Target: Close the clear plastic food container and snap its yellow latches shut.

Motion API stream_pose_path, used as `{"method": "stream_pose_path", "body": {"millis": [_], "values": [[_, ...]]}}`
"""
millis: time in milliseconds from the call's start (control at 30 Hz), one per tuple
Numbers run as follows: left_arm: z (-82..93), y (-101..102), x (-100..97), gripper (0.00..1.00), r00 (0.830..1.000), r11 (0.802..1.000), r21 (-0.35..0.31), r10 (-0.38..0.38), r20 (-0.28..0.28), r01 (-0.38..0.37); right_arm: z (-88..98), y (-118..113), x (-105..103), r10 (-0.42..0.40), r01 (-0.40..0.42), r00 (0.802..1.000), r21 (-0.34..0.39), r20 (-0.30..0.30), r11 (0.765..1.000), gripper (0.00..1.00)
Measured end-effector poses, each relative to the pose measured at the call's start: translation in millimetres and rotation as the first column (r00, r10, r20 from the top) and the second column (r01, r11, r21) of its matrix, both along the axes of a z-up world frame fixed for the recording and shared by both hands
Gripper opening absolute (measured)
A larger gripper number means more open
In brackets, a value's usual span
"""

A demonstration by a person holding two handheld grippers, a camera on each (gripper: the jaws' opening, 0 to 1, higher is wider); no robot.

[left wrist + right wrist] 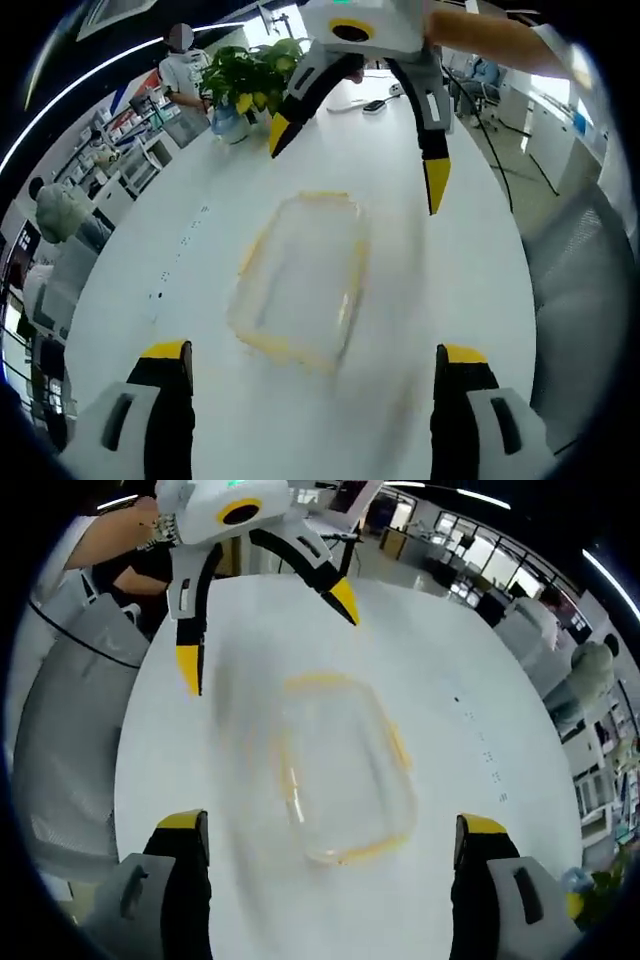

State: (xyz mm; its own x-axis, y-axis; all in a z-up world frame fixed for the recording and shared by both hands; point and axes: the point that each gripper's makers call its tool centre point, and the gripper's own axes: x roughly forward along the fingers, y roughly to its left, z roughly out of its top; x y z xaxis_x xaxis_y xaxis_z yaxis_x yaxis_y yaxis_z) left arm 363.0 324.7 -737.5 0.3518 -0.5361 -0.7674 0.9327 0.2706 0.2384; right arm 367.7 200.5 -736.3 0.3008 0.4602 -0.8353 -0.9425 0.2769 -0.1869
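Open-plan office; white desk. The clear food container with yellow latches lies mid-desk, between the left tongs and right tongs, both spread apart and empty. Risk: uneven latch pressure may slide the light container across the smooth desk.

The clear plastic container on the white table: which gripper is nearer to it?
Neither clearly. The left gripper and the right gripper face each other across the container, both open, both apart from it, at about the same distance.
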Motion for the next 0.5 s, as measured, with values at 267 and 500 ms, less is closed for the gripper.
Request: {"method": "stream_pose_path", "body": {"millis": [267, 500], "values": [[10.0, 23, -23.5, 0.99, 0.997, 0.993, -0.094, 0.071, 0.003, -0.07, 4.0, 6, -24, -0.017, 0.017, 1.0, 0.004, 0.022, 1.0, 0.99], [13.7, 44, -47.0, 0.99, 0.989, 0.979, -0.151, 0.142, 0.028, -0.137, 6.1, 8, -42, -0.059, 0.058, 0.998, 0.031, 0.027, 0.998, 0.99]]}}
